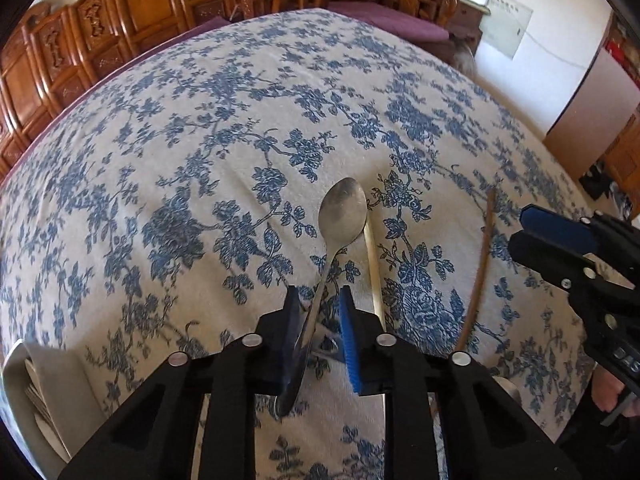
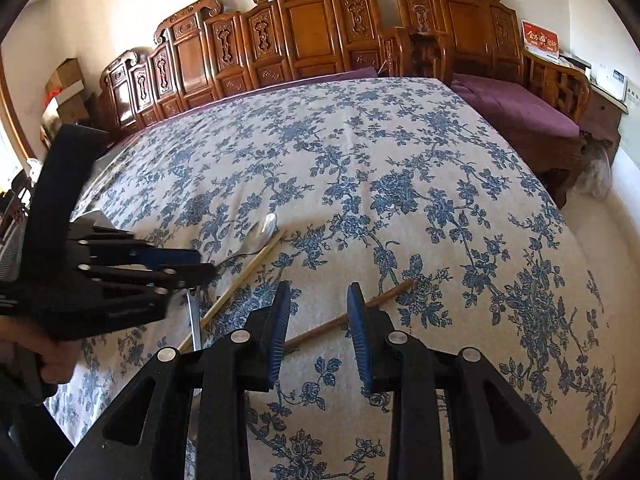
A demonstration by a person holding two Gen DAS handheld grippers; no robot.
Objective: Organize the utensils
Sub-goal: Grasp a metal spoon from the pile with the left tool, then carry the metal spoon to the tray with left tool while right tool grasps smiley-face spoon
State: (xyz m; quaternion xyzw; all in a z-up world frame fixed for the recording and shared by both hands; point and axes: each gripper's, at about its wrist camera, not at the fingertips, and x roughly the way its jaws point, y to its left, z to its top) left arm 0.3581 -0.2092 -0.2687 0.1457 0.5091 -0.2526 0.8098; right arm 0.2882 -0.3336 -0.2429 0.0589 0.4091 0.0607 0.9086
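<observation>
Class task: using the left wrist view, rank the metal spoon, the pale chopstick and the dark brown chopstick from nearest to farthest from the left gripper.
1. Metal spoon: handle between the left gripper fingers.
2. Pale chopstick: just right of the spoon.
3. Dark brown chopstick: farthest right, by the right gripper.

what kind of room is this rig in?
Most likely a home living or dining room, not a lab. A table under a blue floral tablecloth stands before carved wooden benches with a purple seat cushion; a metal spoon and loose chopsticks lie on the cloth.
</observation>
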